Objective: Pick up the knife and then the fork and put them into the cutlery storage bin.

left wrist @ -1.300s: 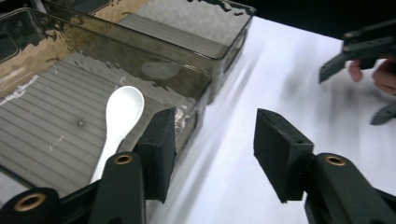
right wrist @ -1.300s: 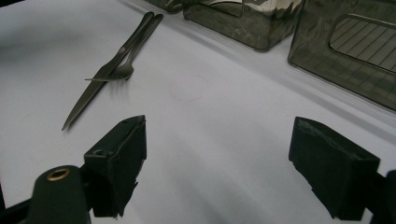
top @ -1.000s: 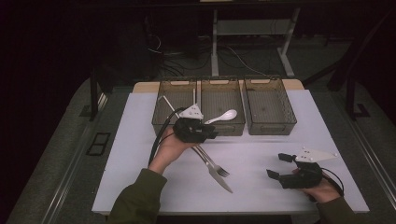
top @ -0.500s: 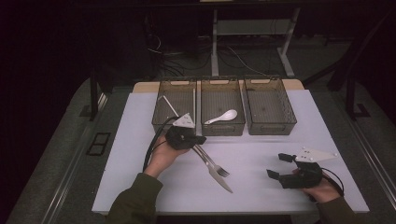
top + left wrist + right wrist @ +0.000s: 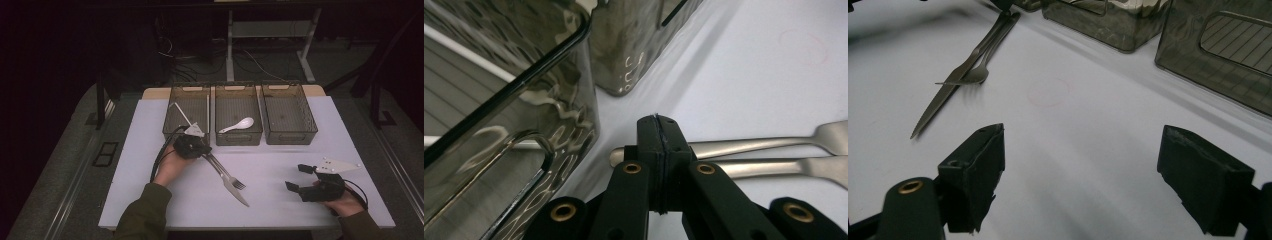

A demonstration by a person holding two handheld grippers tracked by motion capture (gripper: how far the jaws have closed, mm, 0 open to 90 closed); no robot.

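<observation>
A metal fork (image 5: 231, 178) and a metal knife (image 5: 236, 190) lie side by side on the white mat, handles pointing to the back left. My left gripper (image 5: 202, 150) is low on the mat at their handle ends, just in front of the left bin (image 5: 186, 134). In the left gripper view its jaws (image 5: 658, 131) are pressed together with nothing between them. The fork handle (image 5: 769, 145) and knife handle (image 5: 774, 167) run off to the right behind them. My right gripper (image 5: 298, 177) rests at the front right, open and empty (image 5: 1083, 170).
Three smoky clear bins stand in a row at the back of the mat (image 5: 285, 160). The left one holds thin white sticks (image 5: 207, 107), the middle bin (image 5: 238, 138) a white spoon (image 5: 239, 125), and the right bin (image 5: 291, 136) nothing I can see. Dark floor surrounds the table.
My left gripper has drawn back from the spoon in the middle bin and sunk forward-left to the cutlery handles. The spoon stays in the bin. The right gripper has not moved.
</observation>
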